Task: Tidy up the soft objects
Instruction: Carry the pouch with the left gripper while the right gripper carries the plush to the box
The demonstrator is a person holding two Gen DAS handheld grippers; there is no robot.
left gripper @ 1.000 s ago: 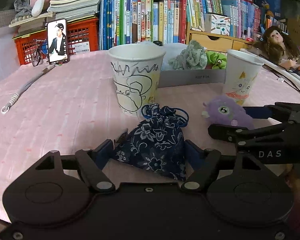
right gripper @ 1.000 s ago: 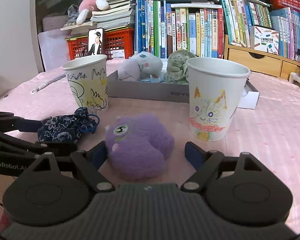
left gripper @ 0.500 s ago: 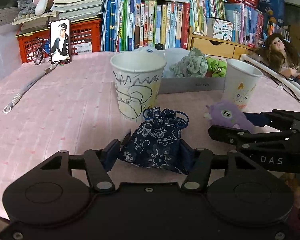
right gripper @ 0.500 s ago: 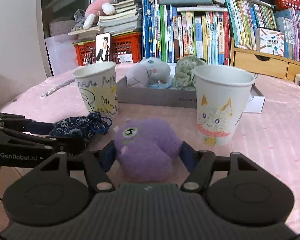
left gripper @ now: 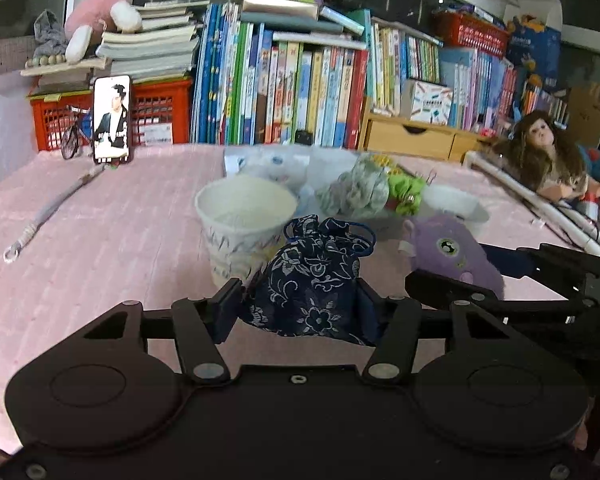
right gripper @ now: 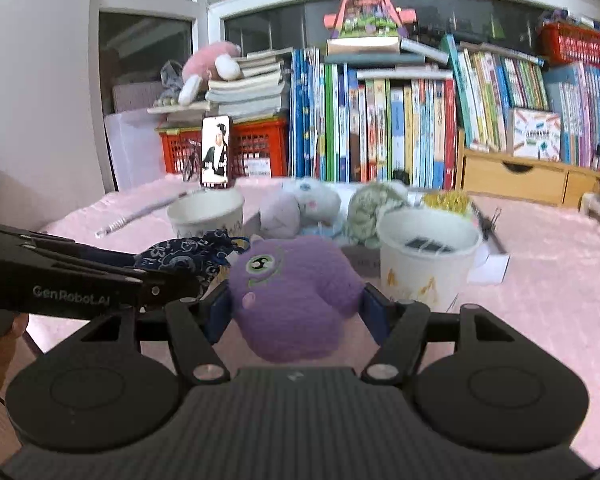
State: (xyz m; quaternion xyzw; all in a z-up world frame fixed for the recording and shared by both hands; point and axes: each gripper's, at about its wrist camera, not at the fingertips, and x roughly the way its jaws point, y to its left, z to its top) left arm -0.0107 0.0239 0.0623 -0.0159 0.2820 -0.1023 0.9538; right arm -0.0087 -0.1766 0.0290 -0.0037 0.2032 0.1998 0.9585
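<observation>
You had both grippers loaded and lifted clear of the pink bench. Your left gripper was closed on the navy floral pouch, pads pressing its lower sides, drawstring neck upright and puckered. Your right gripper was clamped across the purple plush, which bulged round between the fingers, its eye facing up.

The deciding relation: each cup stood just ahead of and below its own load. The scribbled cup lay forward and slightly left of the pouch; the cat cup lay forward and right of the plush, mouth open. Each gripper was nearer its own cup, so no crossing appeared necessary.

The grey box of other soft toys sat behind the cups.
</observation>
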